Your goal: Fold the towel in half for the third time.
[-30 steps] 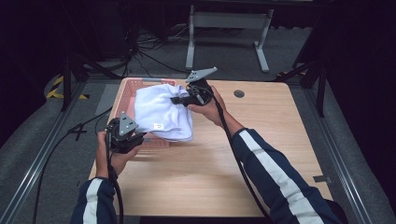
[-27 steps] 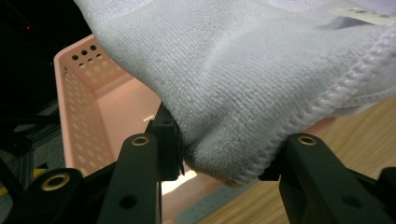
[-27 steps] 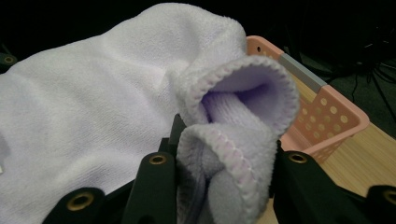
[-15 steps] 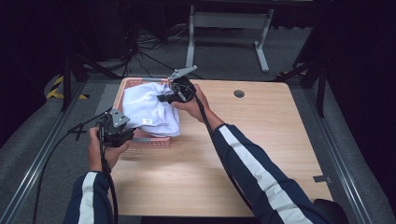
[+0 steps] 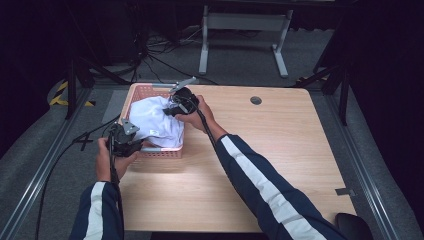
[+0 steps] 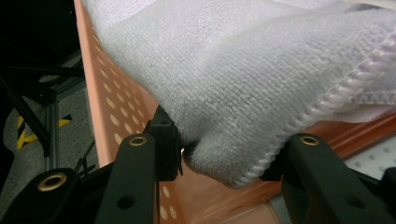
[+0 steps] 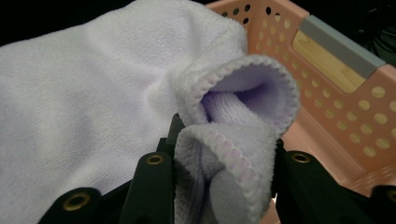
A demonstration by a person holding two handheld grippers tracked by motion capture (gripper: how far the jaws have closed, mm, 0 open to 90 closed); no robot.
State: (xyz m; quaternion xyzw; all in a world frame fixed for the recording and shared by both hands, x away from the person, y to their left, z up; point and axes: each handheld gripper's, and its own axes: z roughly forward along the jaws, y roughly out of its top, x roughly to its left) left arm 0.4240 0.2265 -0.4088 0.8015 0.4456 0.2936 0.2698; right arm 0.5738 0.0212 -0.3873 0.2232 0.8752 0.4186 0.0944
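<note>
A white-lilac towel (image 5: 157,122) hangs bunched over a pink perforated basket (image 5: 160,153) at the table's far left. My left gripper (image 5: 125,141) is at the basket's near left corner, shut on a stitched edge of the towel (image 6: 233,70), with the basket wall (image 6: 107,107) right behind the left gripper (image 6: 224,158). My right gripper (image 5: 176,104) is over the basket's far right side. In the right gripper view a folded hem of the towel (image 7: 93,93) is pinched in the right gripper (image 7: 224,154), above the basket's inside (image 7: 345,116).
The wooden table (image 5: 270,165) has a round cable hole (image 5: 256,100) at the far middle. A metal stand (image 5: 245,22) and cables lie on the floor beyond. Rails run along both sides of the table.
Both hands have carried the towel to the left and downward, so it now sinks over the pink basket. The basket's front wall has come into sight.
</note>
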